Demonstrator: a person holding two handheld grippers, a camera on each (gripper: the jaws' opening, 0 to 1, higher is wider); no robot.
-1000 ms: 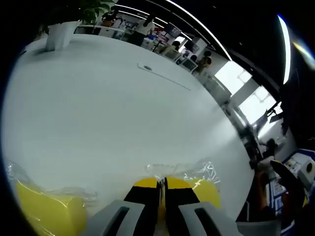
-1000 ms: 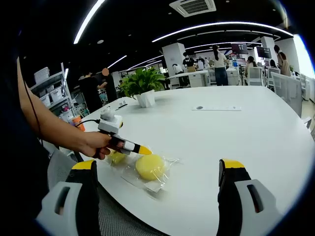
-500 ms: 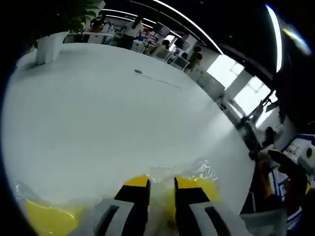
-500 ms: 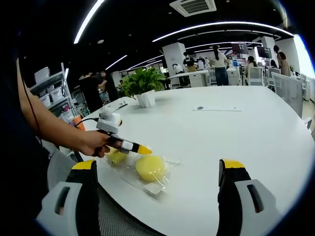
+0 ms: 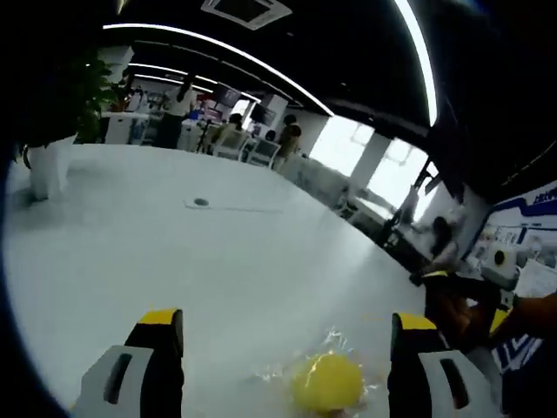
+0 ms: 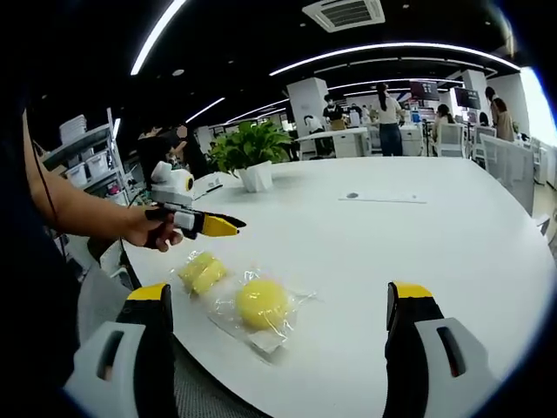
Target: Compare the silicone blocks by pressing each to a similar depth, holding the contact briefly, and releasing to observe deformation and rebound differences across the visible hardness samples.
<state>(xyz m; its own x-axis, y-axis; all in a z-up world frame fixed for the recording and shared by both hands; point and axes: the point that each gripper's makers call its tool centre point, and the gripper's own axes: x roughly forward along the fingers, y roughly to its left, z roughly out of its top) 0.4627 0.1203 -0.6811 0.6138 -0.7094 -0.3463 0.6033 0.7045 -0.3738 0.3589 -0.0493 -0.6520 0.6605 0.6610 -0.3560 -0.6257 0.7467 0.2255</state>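
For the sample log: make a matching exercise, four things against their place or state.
Things:
1. round yellow block
2. ridged yellow block
3. left gripper
4. potted plant

Places or states:
A. raised above the table, in a person's hand
B. far side of the white table, in a white pot
C. in a clear bag, nearer the right gripper
D. in a clear bag, closer to the table edge by the hand

Pairs: 1-C, 2-D, 3-A, 4-B

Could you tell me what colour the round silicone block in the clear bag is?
Yellow; the round silicone block shows best in the right gripper view.
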